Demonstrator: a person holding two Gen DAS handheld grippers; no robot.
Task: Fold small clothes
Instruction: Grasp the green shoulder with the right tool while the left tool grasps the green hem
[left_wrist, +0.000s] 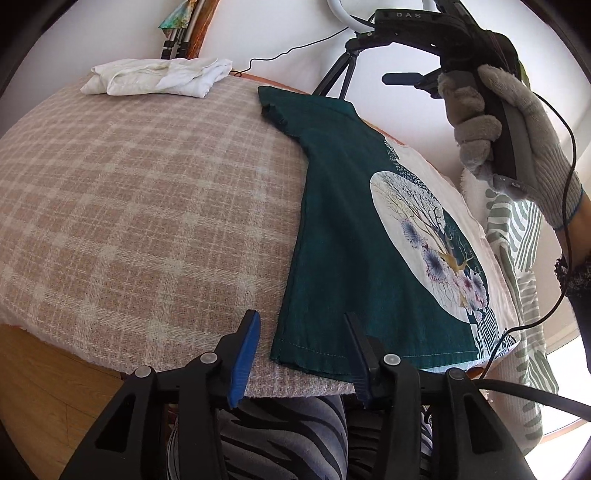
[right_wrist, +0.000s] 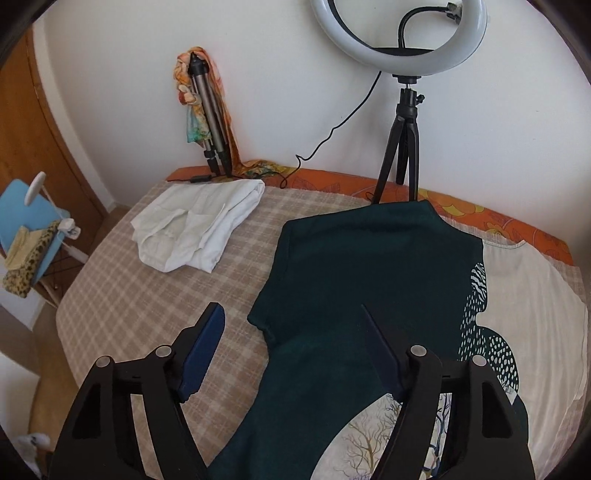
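Checked tablecloth (left_wrist: 129, 192) | white garment (left_wrist: 159, 75) beside green shirt (left_wrist: 343, 236) | tripod (right_wrist: 400, 155) behind

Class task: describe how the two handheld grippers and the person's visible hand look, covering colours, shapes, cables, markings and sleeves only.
Both the left gripper and the right gripper have black angular linkage frames with round silver pivot pins and flat blue finger pads. The right gripper's body shows raised "DAS" lettering and trails a thin black cable. The right hand wears a grey knitted glove with a blue-edged cuff; a dark sleeve shows below it.

White wall (right_wrist: 258, 55); ring light (right_wrist: 399, 33) on tripod (right_wrist: 402, 147); wood floor (left_wrist: 44, 398)
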